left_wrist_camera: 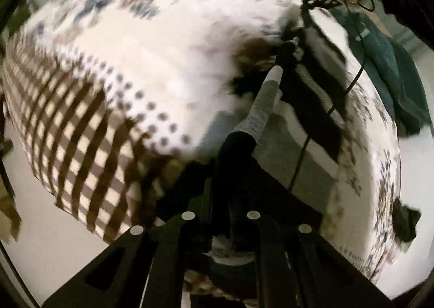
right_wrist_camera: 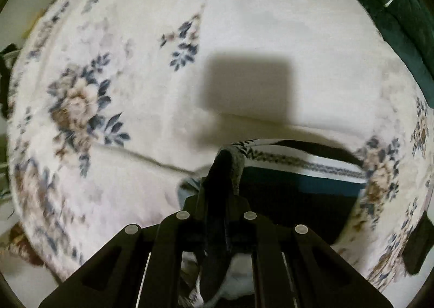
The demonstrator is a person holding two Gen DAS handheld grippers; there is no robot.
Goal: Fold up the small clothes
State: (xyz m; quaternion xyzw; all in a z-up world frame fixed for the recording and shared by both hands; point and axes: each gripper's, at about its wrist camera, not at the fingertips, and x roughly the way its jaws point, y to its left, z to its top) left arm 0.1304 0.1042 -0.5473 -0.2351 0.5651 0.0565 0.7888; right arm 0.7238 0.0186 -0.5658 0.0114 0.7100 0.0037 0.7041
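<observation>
A small dark garment (left_wrist_camera: 312,96) with a grey-and-white patterned band hangs stretched above the bed between both grippers. My left gripper (left_wrist_camera: 238,142) is shut on its near end, a grey-white strip (left_wrist_camera: 263,107) running out from the fingers. The other gripper (left_wrist_camera: 287,47) shows in the left wrist view, gripping the far end. In the right wrist view my right gripper (right_wrist_camera: 225,161) is shut on the garment's patterned edge (right_wrist_camera: 298,162), with dark and teal cloth (right_wrist_camera: 298,191) hanging below to the right.
A floral white bedspread (right_wrist_camera: 135,63) covers the bed. A checked and dotted brown-white cloth (left_wrist_camera: 89,123) lies at left in the left wrist view. A dark green garment (left_wrist_camera: 390,69) lies at the far right, and also shows in the right wrist view (right_wrist_camera: 393,9). A cable (left_wrist_camera: 301,156) dangles.
</observation>
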